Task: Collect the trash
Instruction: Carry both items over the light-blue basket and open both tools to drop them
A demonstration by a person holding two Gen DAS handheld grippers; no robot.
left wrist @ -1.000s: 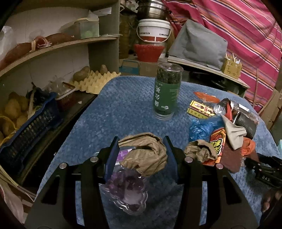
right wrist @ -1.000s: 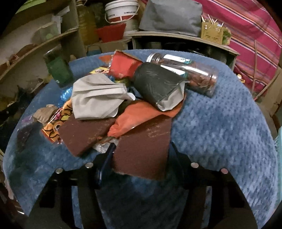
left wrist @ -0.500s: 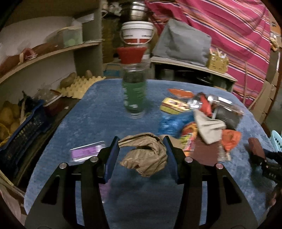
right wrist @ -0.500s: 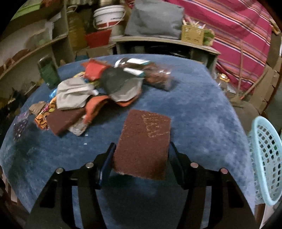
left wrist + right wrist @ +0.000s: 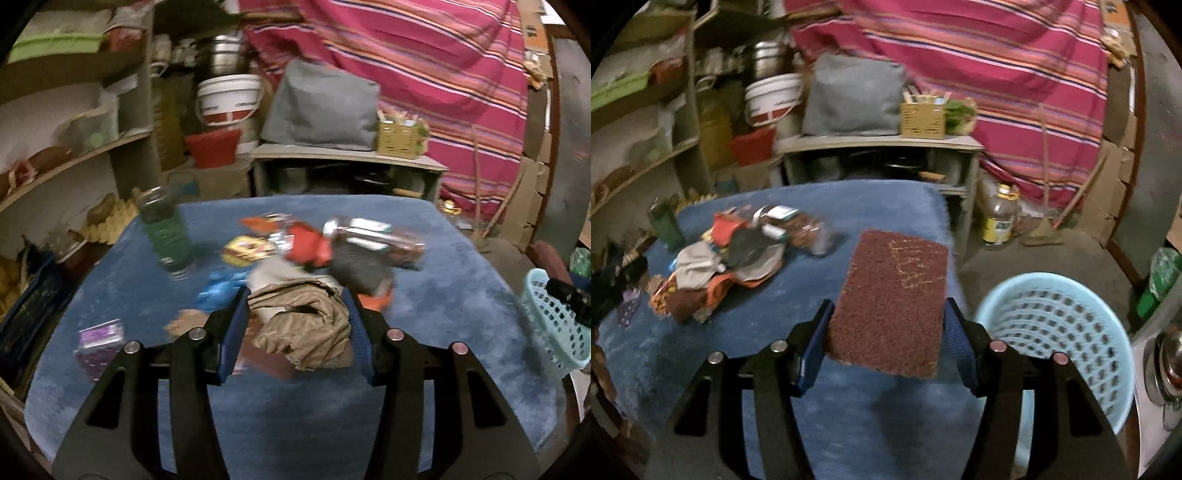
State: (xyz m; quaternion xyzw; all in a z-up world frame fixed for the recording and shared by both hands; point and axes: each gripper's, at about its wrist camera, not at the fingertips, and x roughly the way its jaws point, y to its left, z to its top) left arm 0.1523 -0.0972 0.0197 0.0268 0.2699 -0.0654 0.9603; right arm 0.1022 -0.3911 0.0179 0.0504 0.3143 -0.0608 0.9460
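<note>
Two grippers, each loaded. Left gripper (image 5: 295, 328) pinches crumpled brown paper (image 5: 306, 325). Right gripper (image 5: 888, 332) clamps a brown scouring pad (image 5: 892, 299) beside the blue basket (image 5: 1067, 328).

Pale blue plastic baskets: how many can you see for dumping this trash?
1. The pale blue perforated plastic basket stands on the floor past the blue table's right edge; others may be hidden.

Blue-covered table (image 5: 461, 288); trash pile (image 5: 314, 254)

White bucket (image 5: 227, 99) above red basin (image 5: 212, 147), grey cushion (image 5: 321, 107), striped pink cloth (image 5: 424, 66), yellow-labelled bottle (image 5: 999, 218)
</note>
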